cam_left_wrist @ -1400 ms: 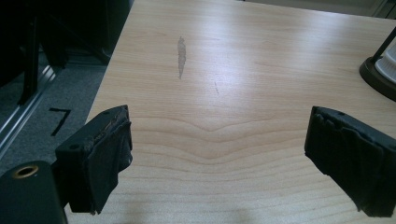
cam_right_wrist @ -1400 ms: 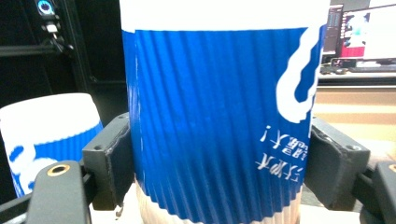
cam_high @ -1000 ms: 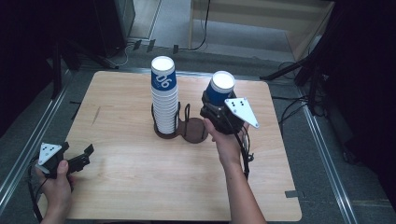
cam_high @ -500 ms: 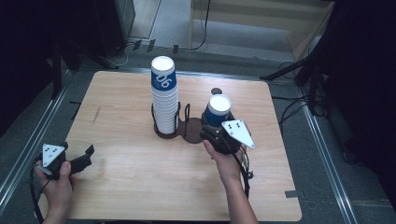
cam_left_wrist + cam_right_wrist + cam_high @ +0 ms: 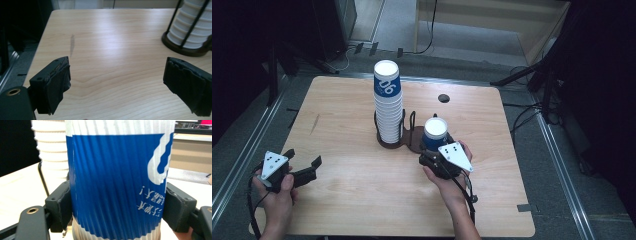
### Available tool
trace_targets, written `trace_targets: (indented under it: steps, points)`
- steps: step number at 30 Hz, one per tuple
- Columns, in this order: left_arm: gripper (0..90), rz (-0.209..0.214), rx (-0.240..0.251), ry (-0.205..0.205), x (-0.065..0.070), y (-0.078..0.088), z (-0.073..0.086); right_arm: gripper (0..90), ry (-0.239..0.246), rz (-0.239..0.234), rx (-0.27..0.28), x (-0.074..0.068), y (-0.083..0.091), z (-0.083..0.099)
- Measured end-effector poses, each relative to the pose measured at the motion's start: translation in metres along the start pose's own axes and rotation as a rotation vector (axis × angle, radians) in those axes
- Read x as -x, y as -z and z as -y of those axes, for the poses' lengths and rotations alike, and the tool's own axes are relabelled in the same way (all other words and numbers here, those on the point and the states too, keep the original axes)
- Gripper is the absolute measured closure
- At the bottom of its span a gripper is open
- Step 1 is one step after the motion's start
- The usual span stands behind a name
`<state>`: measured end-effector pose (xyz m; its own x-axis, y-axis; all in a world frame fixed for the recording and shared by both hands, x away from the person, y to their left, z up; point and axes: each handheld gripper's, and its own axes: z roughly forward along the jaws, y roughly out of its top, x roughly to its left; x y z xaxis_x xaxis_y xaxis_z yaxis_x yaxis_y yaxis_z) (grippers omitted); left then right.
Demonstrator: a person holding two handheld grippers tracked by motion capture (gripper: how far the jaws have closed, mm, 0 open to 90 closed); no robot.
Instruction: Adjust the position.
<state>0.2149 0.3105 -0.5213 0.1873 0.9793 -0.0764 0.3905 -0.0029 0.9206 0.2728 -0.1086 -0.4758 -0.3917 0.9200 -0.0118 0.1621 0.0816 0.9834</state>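
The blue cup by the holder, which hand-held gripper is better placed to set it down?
Right. The right hand-held gripper is shut on the blue cup beside the holder; the left hand-held gripper is open near the table's edge.

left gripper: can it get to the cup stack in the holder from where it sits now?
Probably yes. The left gripper is open at the table's near-left corner, with bare tabletop between it and the cup stack. The right gripper, shut on a single cup, sits on the holder's far side.
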Motion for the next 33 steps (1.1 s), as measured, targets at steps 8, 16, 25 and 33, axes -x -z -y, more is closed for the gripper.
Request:
trace_targets:
  steps: [8,16,25,33]
  points:
    - [8.0,0.065,-0.008,-0.01,0.027,-0.004,-0.009,21.9,0.044,-0.032,-0.005,-0.013,-0.002,0.012]
    - [8.0,0.157,-0.003,-0.04,0.058,-0.013,-0.028,22.0,0.091,-0.04,-0.021,-0.022,-0.004,0.018]
    - [8.2,0.305,-0.009,-0.079,0.082,-0.022,-0.052,22.0,0.125,-0.06,-0.047,-0.032,-0.009,0.024]
    - [8.6,0.377,-0.028,-0.082,0.091,-0.026,-0.056,22.0,0.173,-0.075,-0.054,-0.044,-0.007,0.031]
